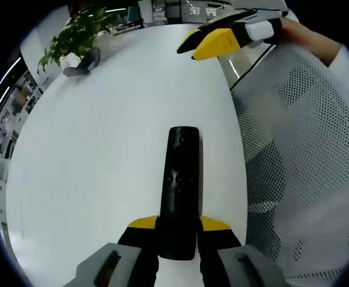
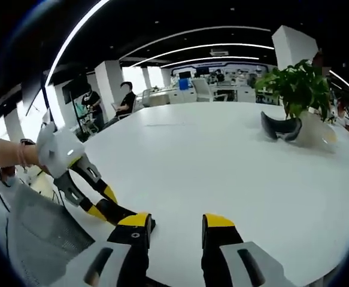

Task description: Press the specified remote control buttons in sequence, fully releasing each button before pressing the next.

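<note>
The left gripper (image 1: pixel 177 230) is clamped on the near end of the black remote control (image 1: pixel 182 179), yellow-tipped jaws pressed against both sides of it, the body running away from the claw out over the white table (image 1: pixel 90 173). The remote sits close to the table's right edge, its button face turned up toward the camera, small round buttons faintly visible mid-body.

Over to the right gripper (image 2: pixel 177 230): jaws apart, nothing between them, table surface showing through the gap. In the left gripper view it hangs at the far right, yellow tips pointing in over the table edge, well apart from the remote. In the right gripper view the left gripper shows at the near left, a person's wrist behind it.

Further out, a potted plant (image 2: pixel 297 84) stands at the far side with a dark curved object (image 2: pixel 280 128) just beside it. A mesh chair back (image 1: pixel 306 167) sits off the table's right edge. People sit at desks in the office beyond.

My read: the remote is steadied and no button is under pressure yet, so this looks like the approach to a press. The next move calls for bringing one right jaw tip down squarely on the target button, then lifting fully clear.
</note>
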Available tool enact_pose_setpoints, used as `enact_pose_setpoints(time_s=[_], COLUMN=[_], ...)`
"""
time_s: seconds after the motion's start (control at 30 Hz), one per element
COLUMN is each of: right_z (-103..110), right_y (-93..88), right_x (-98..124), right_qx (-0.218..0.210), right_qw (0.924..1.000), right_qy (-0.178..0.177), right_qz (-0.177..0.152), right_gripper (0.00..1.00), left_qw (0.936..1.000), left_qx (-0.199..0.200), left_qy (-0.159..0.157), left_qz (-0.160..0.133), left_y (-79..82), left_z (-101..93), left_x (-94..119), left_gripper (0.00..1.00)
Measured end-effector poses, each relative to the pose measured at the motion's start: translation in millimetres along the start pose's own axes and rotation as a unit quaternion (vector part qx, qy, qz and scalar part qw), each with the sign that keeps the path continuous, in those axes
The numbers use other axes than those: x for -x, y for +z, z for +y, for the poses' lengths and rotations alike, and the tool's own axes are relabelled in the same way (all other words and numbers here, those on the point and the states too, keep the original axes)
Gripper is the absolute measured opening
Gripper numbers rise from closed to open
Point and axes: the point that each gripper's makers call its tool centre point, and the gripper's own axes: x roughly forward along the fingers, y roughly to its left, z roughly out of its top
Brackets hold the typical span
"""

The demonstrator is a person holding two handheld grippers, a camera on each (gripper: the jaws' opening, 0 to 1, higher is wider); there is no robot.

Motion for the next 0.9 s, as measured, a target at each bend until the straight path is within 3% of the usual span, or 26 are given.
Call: enact_pose_setpoints(time_s=[0.6, 0.83, 0.9], right_z=[20, 51, 53], right_y=[-22.8, -33.6, -34.7], right_x=[-7, -10, -12], right_qx=[0.046, 0.076, 0.112], right_qw=[0.9954, 0.9805, 0.9741], right_qy=[0.042, 0.131, 0.141], right_qz=[0.073, 0.124, 0.137], right_gripper=[0.3, 0.24, 0.21], left_qw=[1.0, 0.9999, 1.0], left_qx=[0.0, -0.001, -0.003], left_qy=[-0.002, -0.004, -0.005], left_qz=[-0.009, -0.009, -0.002], left_y=[1.8, 2.5, 2.9], left_z=[-9.3, -9.2, -9.3], left_x=[0, 0, -1], left_gripper=[0.23, 0.24, 0.24])
